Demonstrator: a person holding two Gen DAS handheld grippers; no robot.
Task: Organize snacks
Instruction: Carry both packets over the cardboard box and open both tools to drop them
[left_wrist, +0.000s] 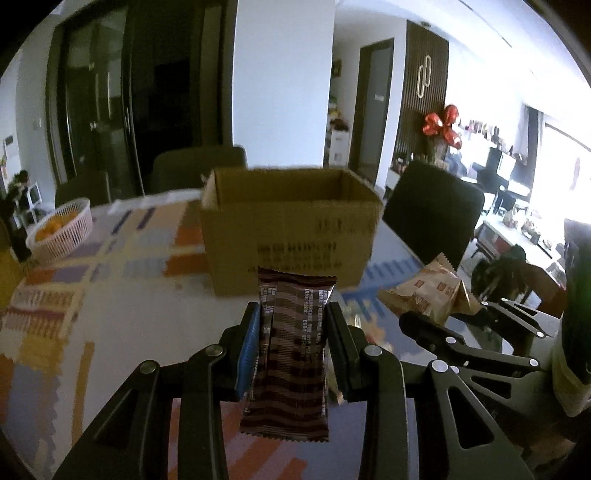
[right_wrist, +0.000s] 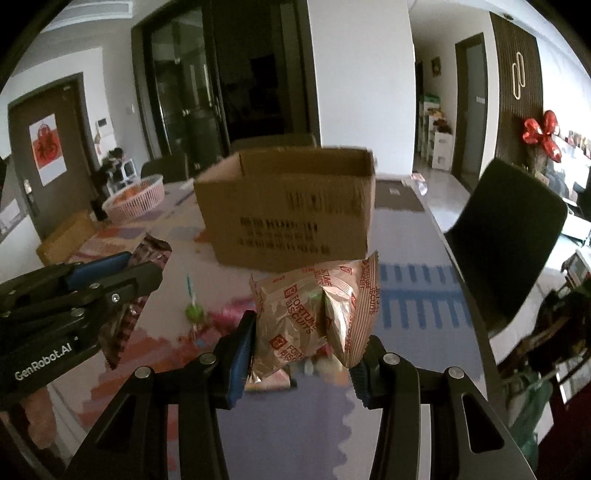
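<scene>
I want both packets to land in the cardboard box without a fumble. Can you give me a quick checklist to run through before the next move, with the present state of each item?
1. Left gripper clamped on the brown striped snack bar: ok, pads press both sides.
2. Right gripper clamped on the Fortune Biscuits packet: ok, though the bag is crumpled and bulges out.
3. Both packets lifted off the patterned tablecloth: ok.
4. Cardboard box open on top: ok, flaps are out of the way.
5. Room inside the box: cannot tell, its interior is hidden.
6. Grippers apart from each other: ok, side by side with a gap.
</scene>
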